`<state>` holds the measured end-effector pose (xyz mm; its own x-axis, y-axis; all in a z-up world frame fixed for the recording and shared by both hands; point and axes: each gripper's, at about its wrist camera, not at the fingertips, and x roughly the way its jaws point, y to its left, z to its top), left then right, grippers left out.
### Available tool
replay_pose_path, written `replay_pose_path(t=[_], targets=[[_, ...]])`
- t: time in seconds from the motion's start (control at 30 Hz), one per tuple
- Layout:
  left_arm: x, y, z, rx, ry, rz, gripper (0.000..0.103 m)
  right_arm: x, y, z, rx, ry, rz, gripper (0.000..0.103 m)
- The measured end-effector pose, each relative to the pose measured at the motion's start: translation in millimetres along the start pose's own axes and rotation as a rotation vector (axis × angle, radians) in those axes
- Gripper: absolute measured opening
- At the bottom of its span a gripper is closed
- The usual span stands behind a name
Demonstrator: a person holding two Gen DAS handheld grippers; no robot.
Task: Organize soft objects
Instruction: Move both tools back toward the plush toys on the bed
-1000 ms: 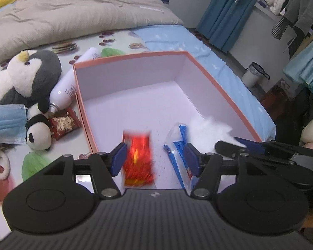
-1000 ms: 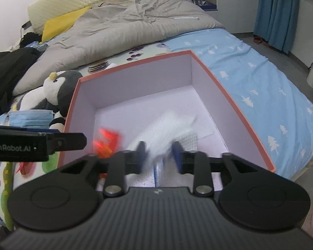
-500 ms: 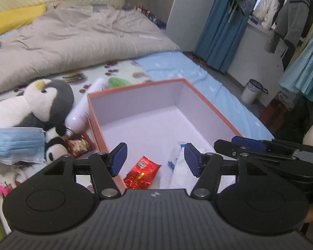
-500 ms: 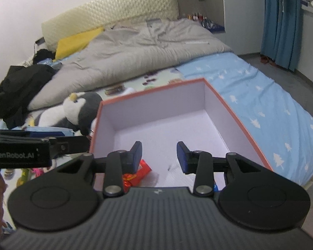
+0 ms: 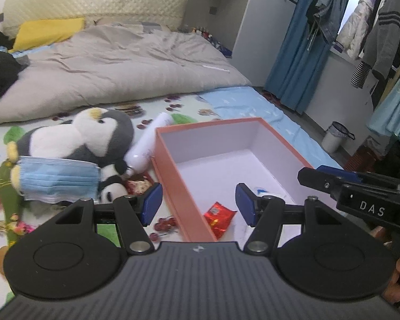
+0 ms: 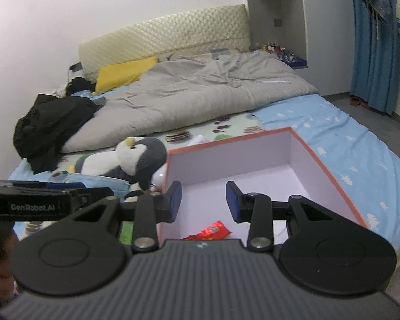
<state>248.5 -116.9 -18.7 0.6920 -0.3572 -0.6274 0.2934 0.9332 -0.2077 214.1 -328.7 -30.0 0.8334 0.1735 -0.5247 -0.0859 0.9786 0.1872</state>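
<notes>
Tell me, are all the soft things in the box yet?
Not yet. The red packet and a white-and-blue pack lie in the orange box. The left gripper and right gripper are both open and empty. The penguin, little panda and blue mask lie on the bed beside it.

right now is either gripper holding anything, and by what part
Nothing is held. The left gripper and the right gripper both stand open and empty above the orange box; the red packet lies loose inside it.
</notes>
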Motion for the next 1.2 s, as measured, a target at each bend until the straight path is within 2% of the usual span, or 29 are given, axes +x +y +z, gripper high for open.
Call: replay_pose_path(t=[0.2,0.33,0.63,0.97,1.2], targets=[[-32.2,23.8,-14.3,-0.009,-0.047,0.030,0.066,-6.7,29.2,-8.7,-0.025,-0.024,0.043,0.040],[-54.4,37.1,-28.6,0.006,-0.077,0.078,0.066,-10.5,48.4,-18.6,-0.037,-0.041,0.087,0.040],[-92.9,70.2,-62.5,-0.087,-0.100,0.129,0.066,-9.7,83.5,-47.6,-0.063,0.009,0.138,0.040],[-114.2,86.1,-108.0,-0.165,-0.090,0.212,0.066,-17.0,110.6,-75.9,-0.102,0.059,0.191,0.040],[-104.9,107.4,-133.4,-0.225,-0.068,0.240,0.066,-11.5,121.7,-94.7,-0.119,0.085,0.214,0.040]])
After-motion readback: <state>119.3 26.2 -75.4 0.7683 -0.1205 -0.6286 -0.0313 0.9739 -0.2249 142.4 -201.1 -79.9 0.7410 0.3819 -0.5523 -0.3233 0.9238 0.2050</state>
